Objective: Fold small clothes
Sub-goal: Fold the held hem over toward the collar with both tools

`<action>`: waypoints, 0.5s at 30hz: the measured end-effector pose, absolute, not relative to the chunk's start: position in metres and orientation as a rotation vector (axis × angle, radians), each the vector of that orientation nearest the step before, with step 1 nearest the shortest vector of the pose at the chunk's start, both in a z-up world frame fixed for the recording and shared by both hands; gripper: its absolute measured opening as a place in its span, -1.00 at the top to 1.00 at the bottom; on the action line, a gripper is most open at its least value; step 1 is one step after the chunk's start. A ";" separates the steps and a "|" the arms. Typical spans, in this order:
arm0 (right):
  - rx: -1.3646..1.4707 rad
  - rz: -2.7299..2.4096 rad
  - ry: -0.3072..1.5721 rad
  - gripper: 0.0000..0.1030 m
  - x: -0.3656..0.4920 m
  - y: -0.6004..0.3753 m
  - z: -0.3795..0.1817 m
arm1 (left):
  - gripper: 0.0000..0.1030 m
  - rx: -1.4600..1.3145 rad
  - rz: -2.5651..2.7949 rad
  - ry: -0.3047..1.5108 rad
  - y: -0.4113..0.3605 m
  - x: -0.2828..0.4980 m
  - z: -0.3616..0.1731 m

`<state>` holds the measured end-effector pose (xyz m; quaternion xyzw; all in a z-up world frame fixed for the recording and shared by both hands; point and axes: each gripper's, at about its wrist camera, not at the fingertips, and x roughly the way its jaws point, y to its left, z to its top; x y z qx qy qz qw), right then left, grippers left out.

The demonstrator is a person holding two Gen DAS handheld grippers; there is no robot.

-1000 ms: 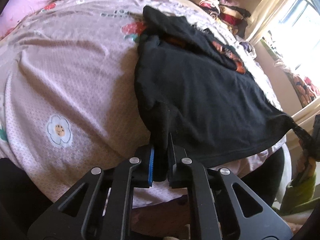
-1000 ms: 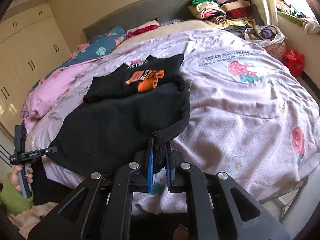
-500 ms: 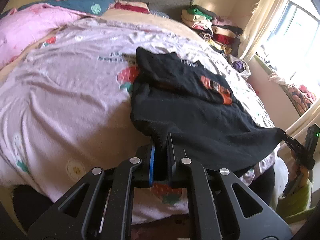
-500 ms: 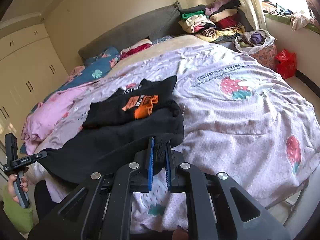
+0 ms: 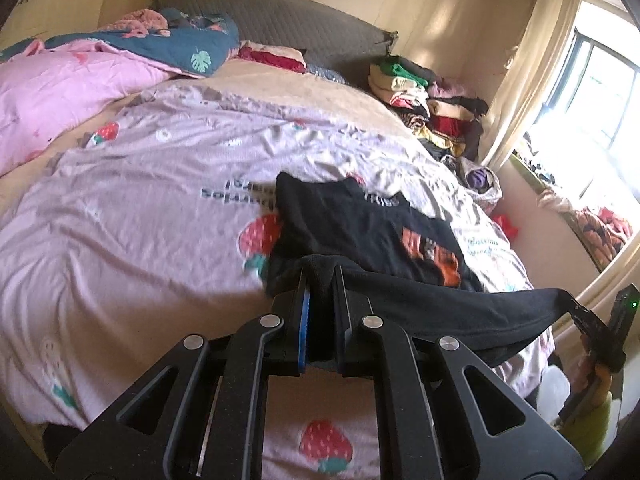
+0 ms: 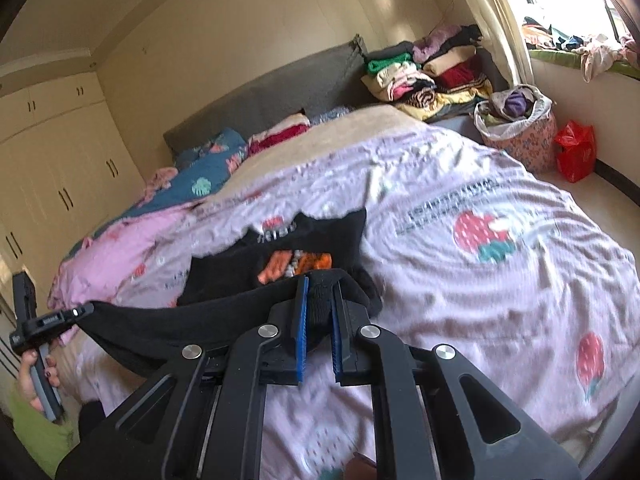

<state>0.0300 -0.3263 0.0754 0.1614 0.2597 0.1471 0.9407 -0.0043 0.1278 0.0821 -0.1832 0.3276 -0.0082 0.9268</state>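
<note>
From the left wrist, the left gripper (image 5: pixel 320 280) is clamped on one near corner of the black garment (image 5: pixel 360 224), with dark cloth bunched between its pads. The garment's lower hem runs from that corner rightward as a taut raised band to the right gripper (image 5: pixel 576 308), seen small at the frame's right edge, pinching the other corner. The rest of the shirt, with its orange print, lies ahead of the jaws on the pink strawberry bedcover (image 5: pixel 140 240), its far end toward the headboard (image 5: pixel 280 28).

From the right wrist, the right gripper (image 6: pixel 319 284) is likewise closed on a fold of the black garment (image 6: pixel 320 236), and the hem stretches leftward to the left gripper (image 6: pixel 80 312), held in a hand (image 6: pixel 34 376) at the frame's left. Motion blur softens the far edge, so I cannot tell exactly where the neckline ends.

The hem's long axis lies across both views, between the two grippers; the garment's body extends straight ahead of both, about equally near to each. A fold would likely call for carrying the hem forward over the print toward the far edge.
</note>
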 end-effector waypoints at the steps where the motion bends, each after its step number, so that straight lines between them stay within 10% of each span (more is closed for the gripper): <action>1: 0.334 0.292 0.518 0.83 0.036 -0.325 0.080 | 0.94 -0.379 -0.016 0.668 0.128 -0.001 0.084; 15: 0.364 0.222 0.474 0.83 0.100 -0.314 0.109 | 0.94 -0.413 0.004 0.638 0.144 0.050 0.105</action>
